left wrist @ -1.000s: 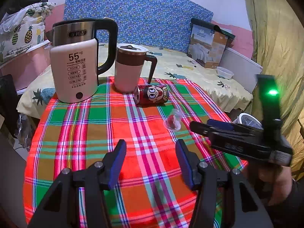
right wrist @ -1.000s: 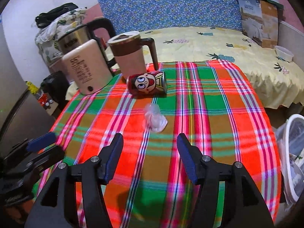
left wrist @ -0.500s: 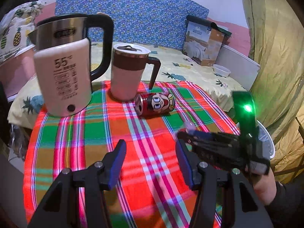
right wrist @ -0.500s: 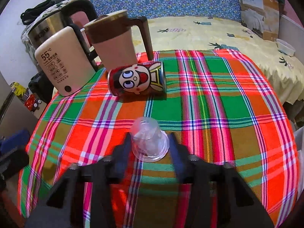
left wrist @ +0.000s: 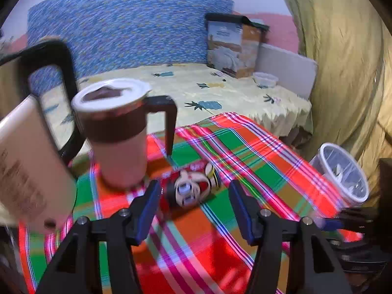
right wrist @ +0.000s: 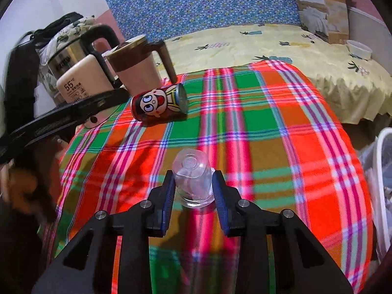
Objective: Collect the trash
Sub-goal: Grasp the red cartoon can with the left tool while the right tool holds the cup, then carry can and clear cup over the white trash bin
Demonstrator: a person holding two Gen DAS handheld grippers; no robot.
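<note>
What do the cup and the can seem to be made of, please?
The cup looks like thin clear plastic, glossy: the plaid cloth shows through its wall, and it lies between the right gripper pads. The can looks like printed metal: its end is a dull silver disc, its side a shiny cartoon print.

Clear, thin-walled plastic cup [right wrist: 193,181], empty, mouth toward the camera and base pointing away, clamped on both sides between the blue pads of the right gripper [right wrist: 193,186]. Red drink can with a cartoon face [left wrist: 189,189], lying on its side on the plaid cloth, seen between and just beyond the spread fingertips of the left gripper [left wrist: 193,201], whose jaws have just been opening without touching it. From the right gripper, the can [right wrist: 159,106] lies well ahead and to the left.
</note>
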